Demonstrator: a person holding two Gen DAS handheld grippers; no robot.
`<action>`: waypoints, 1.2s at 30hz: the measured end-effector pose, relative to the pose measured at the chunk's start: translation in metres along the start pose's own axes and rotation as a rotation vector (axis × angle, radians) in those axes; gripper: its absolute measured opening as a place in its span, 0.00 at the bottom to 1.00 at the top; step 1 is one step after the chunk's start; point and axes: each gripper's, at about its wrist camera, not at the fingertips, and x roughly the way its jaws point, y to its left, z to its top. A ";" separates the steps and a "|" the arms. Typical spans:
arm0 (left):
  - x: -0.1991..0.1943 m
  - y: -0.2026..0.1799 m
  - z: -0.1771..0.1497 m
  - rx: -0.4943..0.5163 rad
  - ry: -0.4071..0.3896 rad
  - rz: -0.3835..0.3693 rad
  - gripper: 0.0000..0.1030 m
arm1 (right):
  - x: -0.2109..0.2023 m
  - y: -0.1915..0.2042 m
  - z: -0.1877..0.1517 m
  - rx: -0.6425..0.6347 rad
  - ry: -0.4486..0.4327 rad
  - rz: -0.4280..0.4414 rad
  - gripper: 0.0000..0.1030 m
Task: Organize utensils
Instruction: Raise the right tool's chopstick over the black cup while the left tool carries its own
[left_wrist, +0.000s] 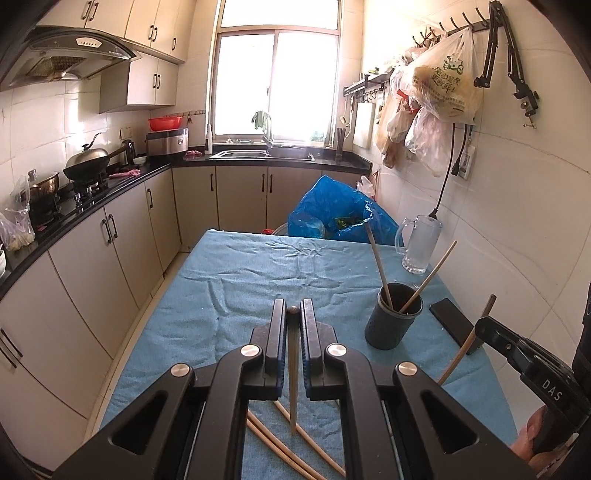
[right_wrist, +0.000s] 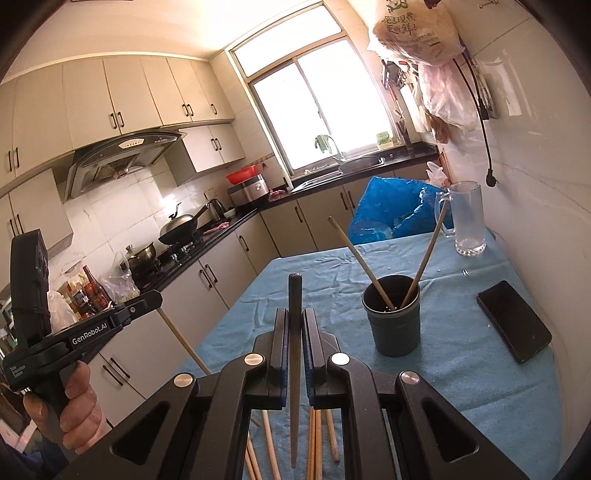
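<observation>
Running along the left of both frames is the black kitchen counter (left_wrist: 122, 177) with a lidded wok (left_wrist: 86, 162) on the stove. Toward the lower middle of the left wrist view, the left gripper (left_wrist: 293, 314) is clenched on a pale wooden chopstick (left_wrist: 293, 387), whose dark tip shows between the jaws and whose shaft drops toward the blue cloth (left_wrist: 240, 280) covering the table. More loose chopsticks (left_wrist: 266, 443) lie on the cloth under it. In the right wrist view, the right gripper (right_wrist: 295, 317) is clenched on a dark chopstick (right_wrist: 294, 369) that stands above its jaws. Further right, the dark utensil cup (right_wrist: 392, 321) sits upright on the cloth with two chopsticks (right_wrist: 364, 266) leaning apart inside it. Beyond it, a black phone (right_wrist: 513, 325) lies flat near the wall, and a clear glass mug (right_wrist: 467, 221) stands at the far right corner of the table.
</observation>
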 end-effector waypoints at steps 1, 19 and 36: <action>0.000 0.000 0.000 -0.001 0.000 -0.002 0.07 | 0.000 -0.001 0.000 0.003 -0.001 0.000 0.07; 0.000 -0.004 0.005 0.010 0.000 0.003 0.07 | -0.017 -0.013 0.005 0.027 -0.034 0.000 0.07; 0.000 -0.005 0.011 0.032 0.000 0.002 0.07 | -0.030 -0.017 0.010 0.036 -0.058 0.003 0.07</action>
